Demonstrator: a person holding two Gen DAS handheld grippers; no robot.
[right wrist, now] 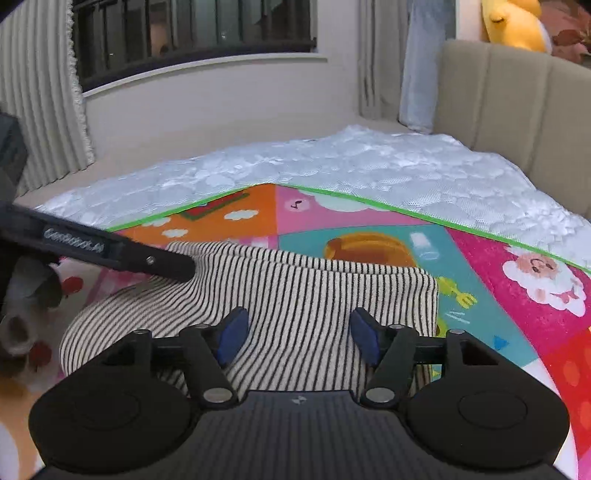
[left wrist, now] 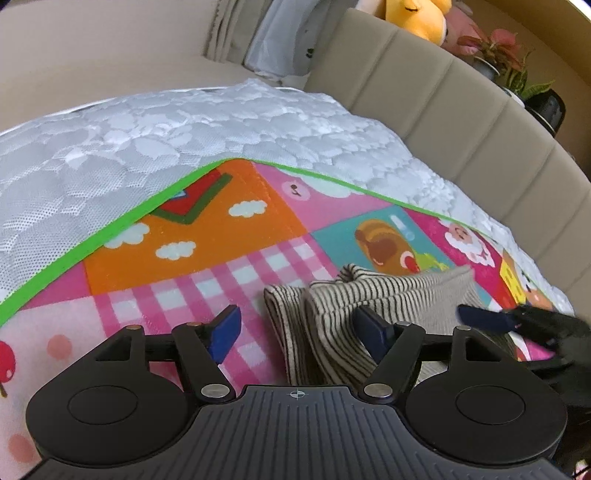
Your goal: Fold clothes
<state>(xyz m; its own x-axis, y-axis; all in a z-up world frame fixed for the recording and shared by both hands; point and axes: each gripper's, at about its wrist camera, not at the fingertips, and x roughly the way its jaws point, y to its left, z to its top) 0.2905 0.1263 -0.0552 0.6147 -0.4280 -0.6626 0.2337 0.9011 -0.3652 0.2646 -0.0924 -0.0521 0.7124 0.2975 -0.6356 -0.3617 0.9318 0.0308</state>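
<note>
A beige garment with thin black stripes point(left wrist: 332, 317) lies folded and bunched on a colourful cartoon play mat point(left wrist: 192, 258). My left gripper point(left wrist: 301, 332) is open just above the garment's left edge, with its right finger over the cloth and nothing between the pads. The other gripper's blue fingertips point(left wrist: 484, 319) show at the right of the garment. In the right wrist view the striped garment point(right wrist: 295, 295) fills the middle of the mat point(right wrist: 498, 295). My right gripper point(right wrist: 299, 332) is open over it and empty. The left gripper's black body point(right wrist: 110, 254) rests at the garment's upper left corner.
The mat lies on a white quilted mattress point(left wrist: 147, 133). A beige padded headboard point(left wrist: 461, 110) runs along the right, with a yellow plush toy point(left wrist: 417, 14) and potted plants point(left wrist: 509, 62) behind it. A window and curtains point(right wrist: 37, 92) stand beyond the bed.
</note>
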